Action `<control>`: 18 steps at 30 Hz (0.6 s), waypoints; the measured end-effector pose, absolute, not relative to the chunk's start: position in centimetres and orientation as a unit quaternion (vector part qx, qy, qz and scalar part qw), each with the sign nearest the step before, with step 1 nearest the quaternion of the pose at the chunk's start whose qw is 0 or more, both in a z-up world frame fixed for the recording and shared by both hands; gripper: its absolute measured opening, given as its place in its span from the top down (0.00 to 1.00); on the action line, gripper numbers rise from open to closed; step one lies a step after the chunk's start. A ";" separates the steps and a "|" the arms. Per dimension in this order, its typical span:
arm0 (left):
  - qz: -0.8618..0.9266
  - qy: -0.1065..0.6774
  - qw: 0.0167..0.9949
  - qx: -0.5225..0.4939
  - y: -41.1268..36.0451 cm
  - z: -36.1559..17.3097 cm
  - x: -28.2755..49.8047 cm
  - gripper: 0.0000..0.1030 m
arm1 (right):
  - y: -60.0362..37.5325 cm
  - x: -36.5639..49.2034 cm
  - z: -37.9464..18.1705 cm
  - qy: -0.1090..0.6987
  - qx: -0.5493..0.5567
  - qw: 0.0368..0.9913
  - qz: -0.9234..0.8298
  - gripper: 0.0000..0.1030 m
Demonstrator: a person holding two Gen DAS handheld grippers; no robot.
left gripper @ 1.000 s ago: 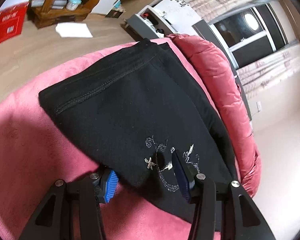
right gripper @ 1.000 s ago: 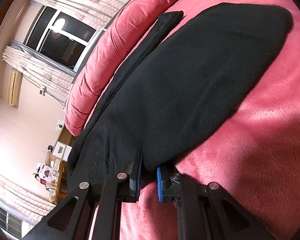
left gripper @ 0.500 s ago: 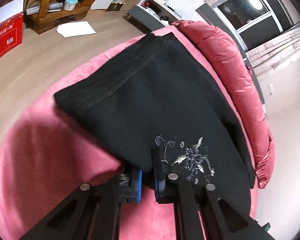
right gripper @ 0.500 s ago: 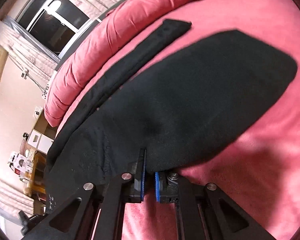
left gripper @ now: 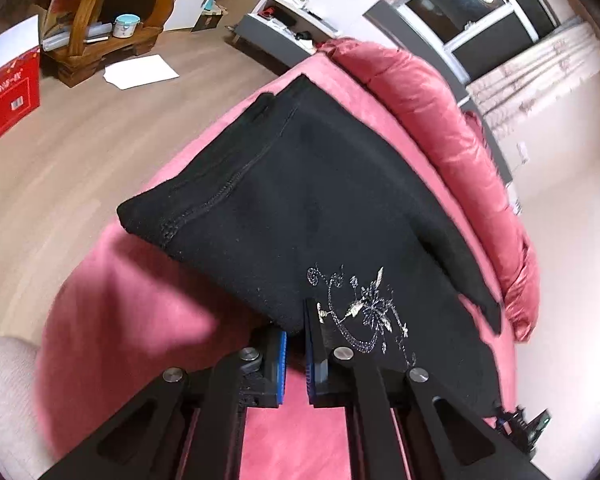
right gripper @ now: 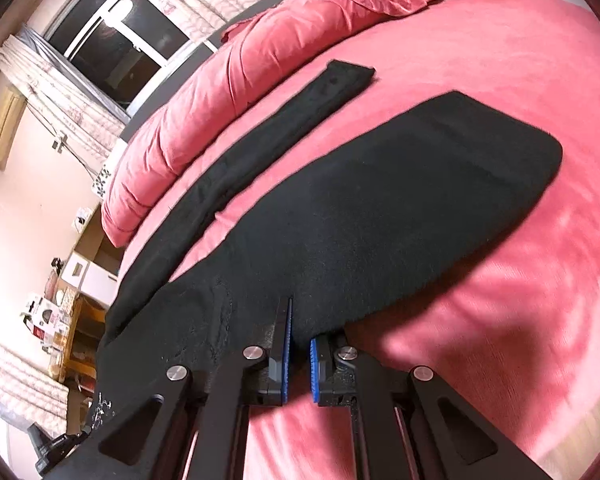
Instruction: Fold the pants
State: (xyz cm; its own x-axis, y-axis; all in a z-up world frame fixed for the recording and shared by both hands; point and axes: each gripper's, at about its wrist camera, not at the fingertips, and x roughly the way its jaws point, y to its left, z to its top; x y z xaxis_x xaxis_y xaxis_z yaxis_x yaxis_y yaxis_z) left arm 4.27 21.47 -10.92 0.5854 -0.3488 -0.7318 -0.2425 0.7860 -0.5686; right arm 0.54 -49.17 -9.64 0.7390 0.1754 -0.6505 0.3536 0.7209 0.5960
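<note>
Black pants (left gripper: 320, 200) with a silver embroidered flower (left gripper: 364, 308) lie on a pink bed (left gripper: 140, 280). My left gripper (left gripper: 296, 332) is shut on the near edge of the pants beside the embroidery and holds it lifted off the bed. In the right wrist view the pants (right gripper: 380, 220) stretch away, with one leg (right gripper: 260, 160) lying apart along the pillow side. My right gripper (right gripper: 298, 332) is shut on the near edge of the pants and holds it raised above the bed (right gripper: 520, 300).
A pink quilted bolster (left gripper: 440, 120) runs along the bed's far side, also in the right wrist view (right gripper: 228, 92). Wooden floor (left gripper: 60, 168) holds a red box (left gripper: 12, 100), a paper sheet (left gripper: 140, 72) and a wooden stand (left gripper: 96, 24). A window (right gripper: 112, 40) is behind.
My left gripper closed on the pants edge. Both grippers then rose, lifting the near edge off the bed; the far leg now lies separate from the lifted part.
</note>
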 end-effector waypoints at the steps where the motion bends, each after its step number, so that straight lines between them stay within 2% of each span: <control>1: -0.030 0.460 0.826 -0.324 21.6 -11.2 3.5 0.93 | -49.0 0.0 -9.8 0.361 0.368 0.855 -0.052 0.93; 9: -0.010 0.482 0.791 -0.375 22.1 -14.1 0.8 0.93 | -49.8 -3.4 -12.3 0.374 0.424 0.823 -0.061 0.93; 12: -0.007 0.479 0.796 -0.370 21.7 -14.1 1.1 0.92 | -50.3 -3.2 -12.7 0.373 0.437 0.816 -0.065 0.87; 14: -0.006 0.475 0.798 -0.370 21.7 -14.1 0.9 0.89 | -51.0 -3.1 -12.6 0.363 0.444 0.816 -0.076 0.69; 15: -0.005 0.474 0.797 -0.373 21.7 -14.1 1.1 0.85 | -51.6 -3.0 -12.5 0.350 0.450 0.817 -0.086 0.52; 16: -0.005 0.470 0.798 -0.377 21.7 -14.1 1.2 0.83 | -52.6 -3.3 -12.5 0.328 0.462 0.818 -0.103 0.43; 18: -0.002 0.463 0.800 -0.382 21.7 -14.2 1.5 0.82 | -54.5 -3.8 -12.7 0.296 0.487 0.811 -0.130 0.43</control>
State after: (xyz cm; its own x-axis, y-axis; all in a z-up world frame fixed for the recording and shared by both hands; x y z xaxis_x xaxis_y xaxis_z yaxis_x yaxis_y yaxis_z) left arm 1.53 21.75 -14.18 0.5714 -0.3558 -0.7395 -0.3510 0.7086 -0.6121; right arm -3.75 -54.49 -12.71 0.7906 0.0784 -0.6073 0.4991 0.4920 0.7133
